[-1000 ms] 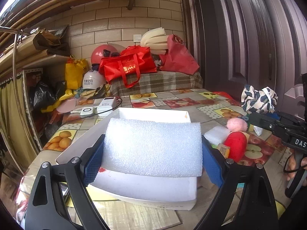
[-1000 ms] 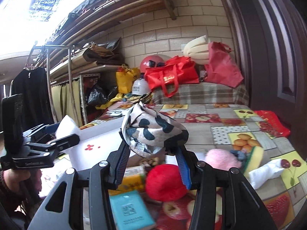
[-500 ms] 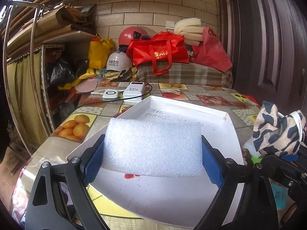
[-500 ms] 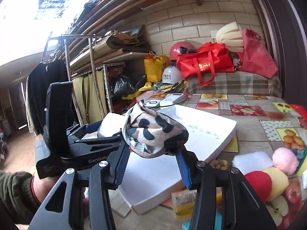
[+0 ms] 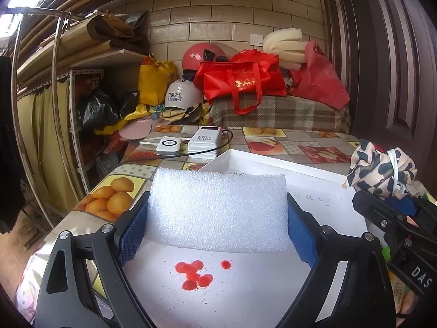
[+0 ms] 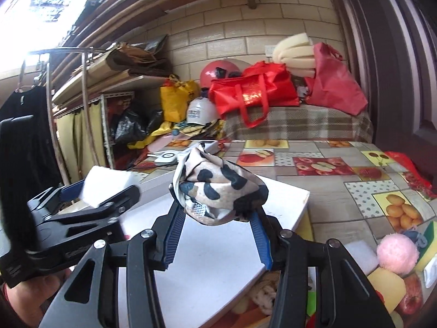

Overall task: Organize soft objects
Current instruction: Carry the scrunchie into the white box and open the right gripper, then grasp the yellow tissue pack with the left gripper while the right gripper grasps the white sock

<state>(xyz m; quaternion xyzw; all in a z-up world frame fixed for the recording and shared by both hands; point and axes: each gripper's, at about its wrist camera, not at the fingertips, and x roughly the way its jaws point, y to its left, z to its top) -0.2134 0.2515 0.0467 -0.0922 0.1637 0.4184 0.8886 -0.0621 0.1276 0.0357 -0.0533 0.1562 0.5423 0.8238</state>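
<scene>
My left gripper (image 5: 217, 229) is shut on a white foam sheet (image 5: 218, 210) and holds it low over the near left part of a white foam tray (image 5: 314, 191), which has red stains. My right gripper (image 6: 215, 227) is shut on a bundled cream cloth with dark spots (image 6: 218, 186) and holds it above the tray's (image 6: 218, 259) right side. The cloth bundle (image 5: 382, 172) and right gripper (image 5: 393, 218) show at the right of the left wrist view. The left gripper (image 6: 90, 199) with the foam sheet (image 6: 106, 183) shows at the left of the right wrist view.
A pink pompom (image 6: 397, 254), a white foam piece (image 6: 360, 257), a yellow sponge (image 6: 428, 246) and fruit-like soft objects (image 6: 390, 287) lie right of the tray. A power bank (image 5: 204, 140) and a white device (image 5: 169, 146) with cables lie behind it. Bags and helmets crowd the far end.
Both grippers have moved left over the tray, each keeping its load. The foam sheet has come down closer to the stained tray floor. The cloth bundle now hangs over the tray's right side.
</scene>
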